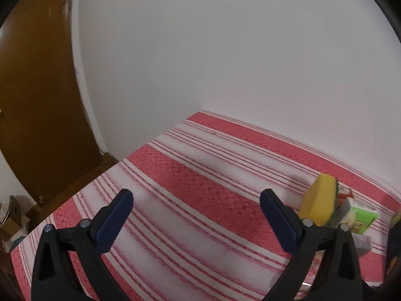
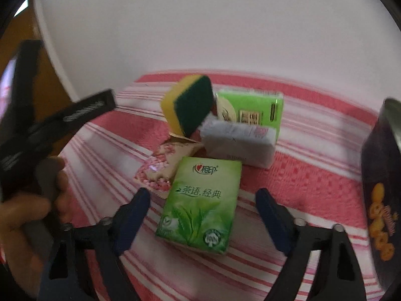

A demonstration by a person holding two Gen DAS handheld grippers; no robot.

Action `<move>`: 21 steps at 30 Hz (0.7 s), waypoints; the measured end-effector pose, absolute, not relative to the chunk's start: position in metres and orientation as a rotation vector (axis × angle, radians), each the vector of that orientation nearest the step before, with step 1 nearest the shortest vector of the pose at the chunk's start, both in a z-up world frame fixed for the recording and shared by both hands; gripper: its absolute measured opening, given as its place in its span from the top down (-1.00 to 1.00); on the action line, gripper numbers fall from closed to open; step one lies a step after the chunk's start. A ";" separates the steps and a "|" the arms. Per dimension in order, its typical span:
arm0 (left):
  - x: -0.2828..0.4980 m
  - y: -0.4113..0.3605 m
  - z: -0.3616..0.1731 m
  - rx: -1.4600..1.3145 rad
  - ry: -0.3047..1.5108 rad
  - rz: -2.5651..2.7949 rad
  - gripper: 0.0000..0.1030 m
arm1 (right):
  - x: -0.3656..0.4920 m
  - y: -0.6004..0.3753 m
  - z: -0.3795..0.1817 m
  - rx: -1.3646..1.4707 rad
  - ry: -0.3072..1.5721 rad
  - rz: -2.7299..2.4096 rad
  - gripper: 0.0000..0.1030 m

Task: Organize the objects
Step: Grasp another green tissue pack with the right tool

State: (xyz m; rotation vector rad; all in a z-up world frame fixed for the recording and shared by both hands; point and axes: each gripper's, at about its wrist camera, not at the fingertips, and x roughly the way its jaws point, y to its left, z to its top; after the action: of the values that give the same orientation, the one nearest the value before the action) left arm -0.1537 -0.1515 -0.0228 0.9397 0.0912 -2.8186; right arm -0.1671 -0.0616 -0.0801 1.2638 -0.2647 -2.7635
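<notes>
A pile of objects lies on a red and white striped cloth. A green tissue pack lies flat between the fingers of my open right gripper, untouched. Behind it are a white tissue pack, a second green pack, a pink flowered sachet, and a yellow sponge with a green pad that leans upright. My left gripper is open and empty over bare cloth; the sponge and a green pack show at its right.
A dark snack box with orange rings stands at the right edge. A white wall backs the cloth. A brown door and a cardboard box are to the left. The hand on the left gripper's handle shows in the right wrist view.
</notes>
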 end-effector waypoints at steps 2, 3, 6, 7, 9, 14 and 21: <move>-0.154 -0.150 -0.022 0.970 0.101 -2.855 -0.98 | -0.171 -0.065 -0.081 1.274 -0.238 -2.779 -0.61; -0.154 -0.149 -0.022 0.982 0.099 -2.869 -0.98 | -0.171 -0.067 -0.081 1.283 -0.214 -2.788 -0.50; -0.156 -0.145 -0.024 1.009 0.076 -2.896 -0.98 | -0.169 -0.067 -0.081 1.282 -0.180 -2.800 -0.16; -0.157 -0.143 -0.025 1.027 0.059 -2.906 -0.98 | -0.168 -0.066 -0.082 1.281 -0.177 -2.796 -0.14; -0.160 -0.140 -0.028 1.059 0.025 -2.924 -0.98 | -0.163 -0.062 -0.082 1.276 -0.181 -2.796 -0.12; -0.155 -0.128 -0.030 1.187 0.063 -3.037 -0.98 | -0.129 -0.042 -0.075 1.173 -0.217 -2.800 -0.12; -0.147 -0.096 -0.037 1.396 0.030 -3.156 -0.80 | -0.069 -0.013 -0.055 0.918 -0.143 -2.929 -0.12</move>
State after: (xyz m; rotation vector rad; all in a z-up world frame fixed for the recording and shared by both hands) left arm -0.1472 -0.0963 -0.0371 1.3957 0.0302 -3.1563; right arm -0.0691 -0.0127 -0.0550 0.9183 -0.1431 -2.9293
